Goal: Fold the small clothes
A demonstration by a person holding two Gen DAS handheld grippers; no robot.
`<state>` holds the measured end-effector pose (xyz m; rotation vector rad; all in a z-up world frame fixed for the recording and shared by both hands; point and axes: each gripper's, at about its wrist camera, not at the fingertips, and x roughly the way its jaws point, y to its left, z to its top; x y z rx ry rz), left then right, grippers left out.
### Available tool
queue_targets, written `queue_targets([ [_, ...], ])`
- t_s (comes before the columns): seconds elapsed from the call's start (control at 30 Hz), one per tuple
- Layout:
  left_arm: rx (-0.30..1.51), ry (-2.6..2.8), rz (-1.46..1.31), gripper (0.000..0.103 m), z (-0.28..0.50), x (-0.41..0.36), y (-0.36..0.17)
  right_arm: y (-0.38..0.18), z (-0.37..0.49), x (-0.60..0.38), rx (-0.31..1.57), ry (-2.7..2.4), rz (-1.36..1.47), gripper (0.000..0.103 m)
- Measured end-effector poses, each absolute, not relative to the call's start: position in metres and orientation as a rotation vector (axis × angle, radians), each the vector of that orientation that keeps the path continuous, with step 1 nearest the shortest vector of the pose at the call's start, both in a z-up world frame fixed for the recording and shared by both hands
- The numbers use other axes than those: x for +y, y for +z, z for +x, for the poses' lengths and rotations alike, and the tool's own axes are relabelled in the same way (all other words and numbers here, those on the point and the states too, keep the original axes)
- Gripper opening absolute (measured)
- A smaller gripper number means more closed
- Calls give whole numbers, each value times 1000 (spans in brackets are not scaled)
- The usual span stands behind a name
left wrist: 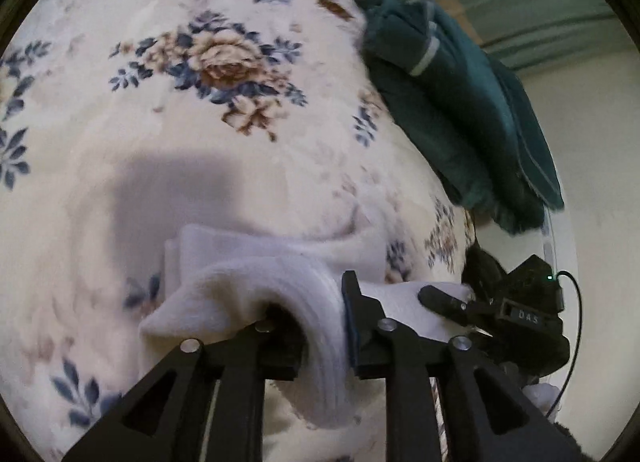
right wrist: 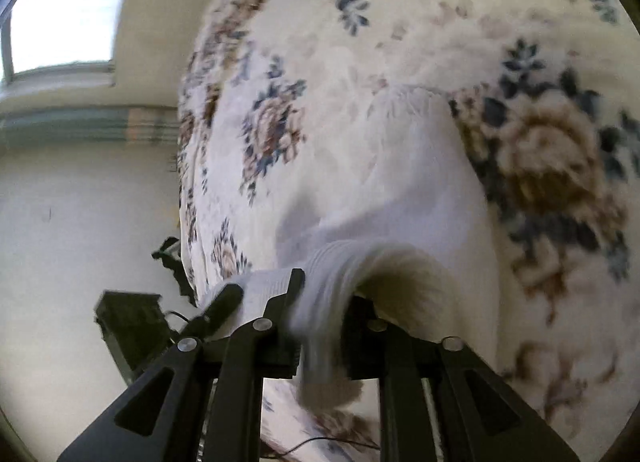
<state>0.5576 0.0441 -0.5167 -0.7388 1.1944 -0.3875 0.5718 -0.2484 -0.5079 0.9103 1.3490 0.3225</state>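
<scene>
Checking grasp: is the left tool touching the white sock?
Touching. Left wrist view: the left tool pinches the white sock cuff between its fingers.

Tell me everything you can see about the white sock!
The white sock looks soft and stretchy, with fine ribbed lines at its cuff. Its open cuff end is bunched and pinched between the fingers of the left gripper and also the right gripper, so both hold the same end. The rest of it trails away over the flowery blanket, plain and smooth in the right wrist view, with its far end resting on the blanket. It looks a bit blurry in both views. Nothing else touches it.
</scene>
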Motion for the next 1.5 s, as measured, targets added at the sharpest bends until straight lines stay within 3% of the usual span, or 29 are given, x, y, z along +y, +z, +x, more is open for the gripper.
queue_targets([
  [0.1, 1210, -356, -831, 32, 568, 55, -531, -528, 605, -252, 1371, 319, 949, 33],
  [0.13, 1206, -350, -861, 39, 569, 59, -533, -530, 615, -253, 1370, 313, 940, 46],
  [0.23, 1157, -347, -969, 57, 572, 74, -536, -530, 629, -254, 1373, 331, 909, 49],
  [0.5, 1108, -310, -824, 57, 560, 88, -509, -518, 615, -269, 1382, 330, 691, 54],
  [0.67, 1133, -251, -689, 57, 470, 93, -506, -521, 591, -294, 1403, 338, 632, 97],
  [0.93, 1236, -147, -970, 60, 352, 93, -559, -565, 585, -301, 1532, 427, 625, 101],
  [1.2, 1135, -170, -1240, 61, 396, 56, -615, -604, 605, -251, 1615, 562, 617, 103],
  [1.37, 1012, -95, -1350, 63, 414, 63, -621, -630, 619, -250, 1675, 553, 666, 103],
  [1.4, 992, -88, -1346, 62, 416, 65, -617, -633, 620, -252, 1681, 550, 693, 103],
  [1.47, 972, -89, -1320, 38, 418, 67, -609, -637, 620, -258, 1666, 547, 757, 103],
  [1.5, 963, -101, -1314, 36, 419, 70, -605, -637, 617, -262, 1637, 554, 799, 102],
])
